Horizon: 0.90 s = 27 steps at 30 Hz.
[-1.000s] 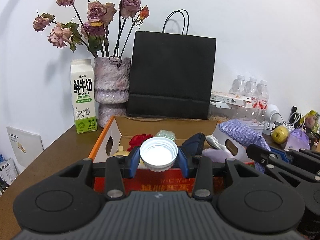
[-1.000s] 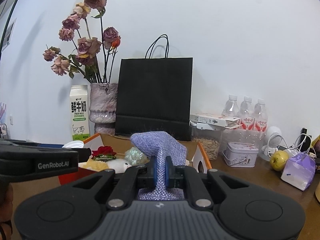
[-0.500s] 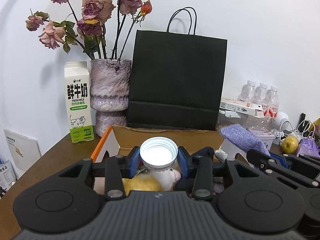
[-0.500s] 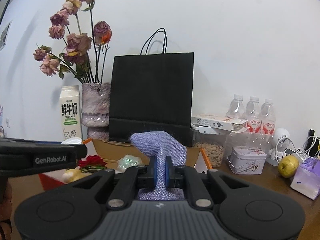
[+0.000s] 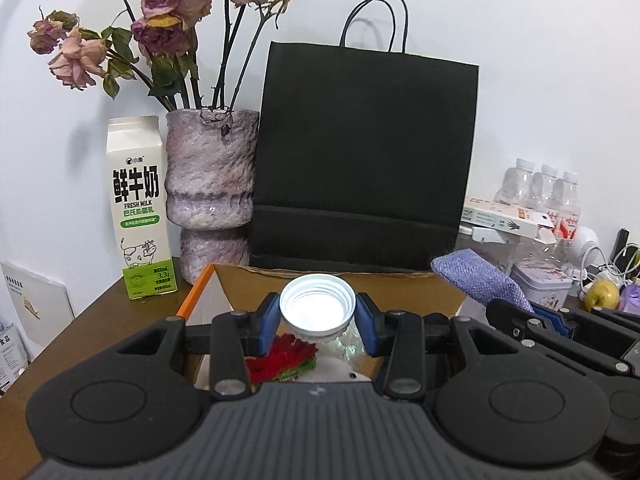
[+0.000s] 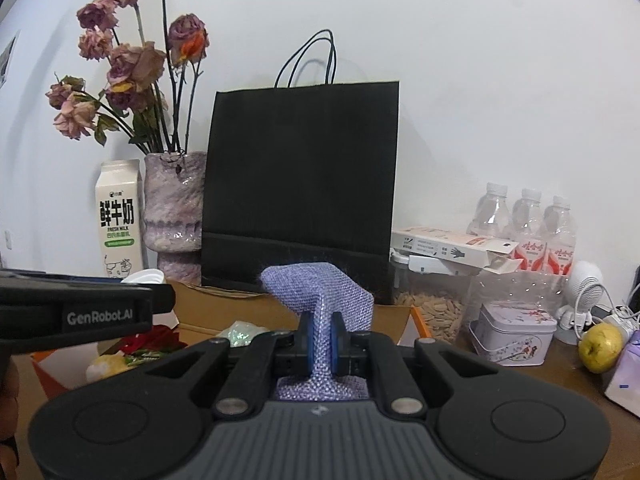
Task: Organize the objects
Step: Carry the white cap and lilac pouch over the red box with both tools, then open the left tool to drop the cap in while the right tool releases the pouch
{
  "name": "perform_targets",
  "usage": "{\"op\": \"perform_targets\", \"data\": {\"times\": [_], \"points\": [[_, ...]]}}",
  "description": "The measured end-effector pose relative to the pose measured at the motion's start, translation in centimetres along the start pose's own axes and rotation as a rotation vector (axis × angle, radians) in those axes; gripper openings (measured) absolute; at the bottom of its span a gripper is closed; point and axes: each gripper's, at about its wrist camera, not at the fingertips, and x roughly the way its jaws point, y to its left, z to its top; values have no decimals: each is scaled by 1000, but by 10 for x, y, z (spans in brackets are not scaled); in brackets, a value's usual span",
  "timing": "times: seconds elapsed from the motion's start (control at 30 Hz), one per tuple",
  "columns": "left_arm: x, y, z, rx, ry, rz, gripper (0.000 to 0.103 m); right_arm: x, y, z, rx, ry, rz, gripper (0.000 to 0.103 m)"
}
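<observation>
Both of your grippers have carried their loads forward over the box (image 5: 400, 292), so the black bag (image 5: 360, 160) now looms larger than it did a second ago.

Your left gripper (image 5: 318, 316) is pinching a white cap (image 5: 317, 307) by its sides, open face toward the camera, held above the box. Your right gripper (image 6: 321, 344) is pressed tight on a fold of the purple cloth (image 6: 320, 292), which stands up above the pads and hangs below them.

The cap is probably the likelier loss: the pads touch only its round rim, so a tilt or a bump against the bag could roll it out. The cloth may snag the box edge if you drop low, since its loose end trails under the fingers. The two grippers sit close side by side, and crowding them together could knock either load.

Inside the box lie a red flower (image 5: 288, 354), a shiny green-white wrapped thing (image 6: 240, 330) and something yellow (image 6: 102, 366). Behind, the vase (image 5: 210, 196) holds dried roses (image 5: 172, 4), and a clear jar (image 6: 436, 312) holds seeds.
</observation>
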Motion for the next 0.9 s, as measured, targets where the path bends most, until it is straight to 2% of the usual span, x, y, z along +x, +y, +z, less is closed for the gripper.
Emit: {"op": "perform_targets", "data": {"times": [0.3,0.5,0.6,0.7,0.8,0.87,0.9], "points": [[30,10,8,-12,19,26,41,32,-3,2,8,46,-1,7],[43,12,8,-1,47,16,41,47,-11,2,40,88,7,8],[44,13,8,0,50,16,42,51,-14,2,57,111,20,13],[43,14,8,-2,43,19,44,52,-16,1,69,128,34,26],[43,17,8,-1,34,28,70,51,-15,1,61,129,24,52],[42,19,8,0,22,45,96,49,-16,1,66,121,15,83],[41,20,8,2,13,50,102,48,-17,2,69,114,10,88]]}}
